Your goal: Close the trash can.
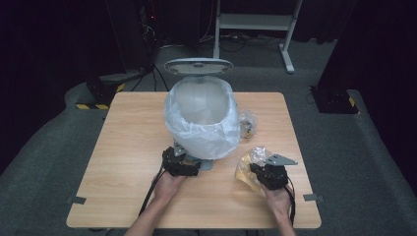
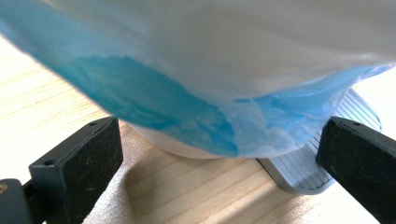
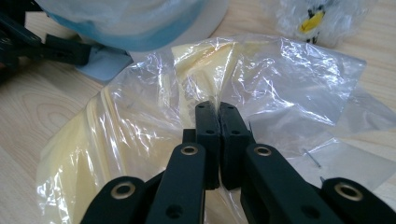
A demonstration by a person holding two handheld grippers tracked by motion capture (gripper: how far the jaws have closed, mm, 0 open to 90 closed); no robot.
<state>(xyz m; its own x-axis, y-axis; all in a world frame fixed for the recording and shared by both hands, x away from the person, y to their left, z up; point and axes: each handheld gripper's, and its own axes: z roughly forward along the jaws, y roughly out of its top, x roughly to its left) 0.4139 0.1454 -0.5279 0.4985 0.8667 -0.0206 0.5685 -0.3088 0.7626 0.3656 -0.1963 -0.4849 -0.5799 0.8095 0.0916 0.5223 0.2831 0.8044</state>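
High view: a small pedal bin (image 1: 201,118) lined with a white bag stands mid-surface, lid raised behind it. The left hand-held gripper (image 1: 180,158) sits low at the bin's near base. The right hand-held gripper (image 1: 259,169) is near the right edge of the wooden surface (image 1: 123,162), in contact with a crumpled yellow-tinted plastic wrapper (image 1: 247,166). A second small clear packet (image 1: 247,123) lies just beside the bin on its right.

Left gripper view: the jaws stand spread, one on either side of the bin's base, apart from it. The grey ribbed foot pedal (image 2: 308,163) lies by the right-hand jaw; whether that jaw touches it cannot be told. The liner's blue-tinted skirt (image 2: 154,98) hangs overhead.

Right gripper view: the jaws are pressed together, pinching a fold of the wrapper (image 3: 261,79) at its middle. The rest of the film spreads loose over the surface.

Judgement: the step in hand is picking up the wrapper for disposal, with the left side placed at the bin. The next move calls for lifting the film clear, carrying it over the rim and releasing above the opening; the loose, light film may trail or snag the liner edge.
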